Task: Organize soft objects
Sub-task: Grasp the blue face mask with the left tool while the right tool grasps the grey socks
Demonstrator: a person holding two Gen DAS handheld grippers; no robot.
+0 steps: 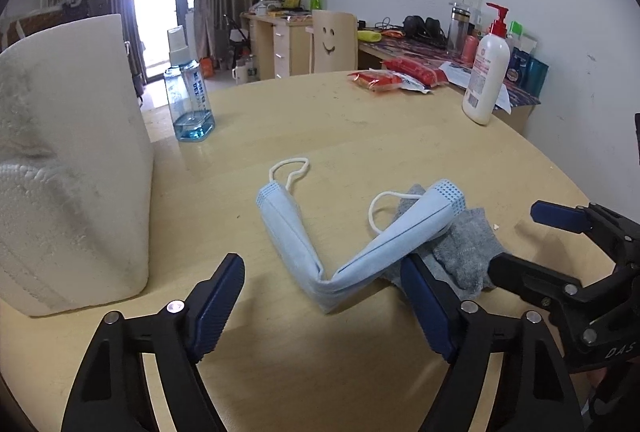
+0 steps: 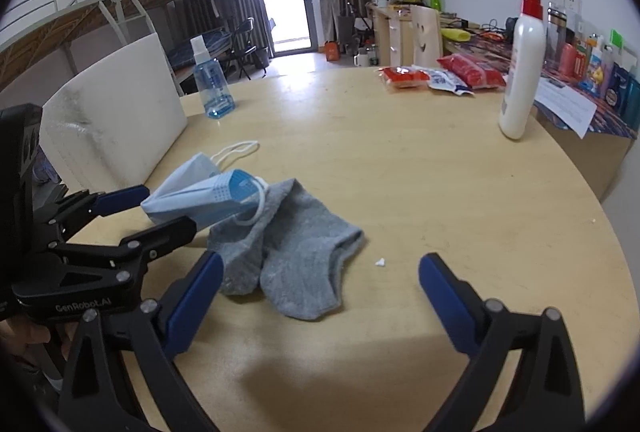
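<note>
Mask (image 1: 352, 232) lies bent over the grey socks (image 2: 292, 256) mid-table (image 2: 440, 172), both our tools spread and empty: left tool (image 1: 320, 308) should pinch the fold cleanly, right tool (image 2: 320, 296) steadying the socks.

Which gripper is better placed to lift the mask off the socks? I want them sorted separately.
Left. The left gripper is open with the fold of the blue mask between its fingers. The right gripper is open over the grey socks, which lie partly under the mask.
</note>
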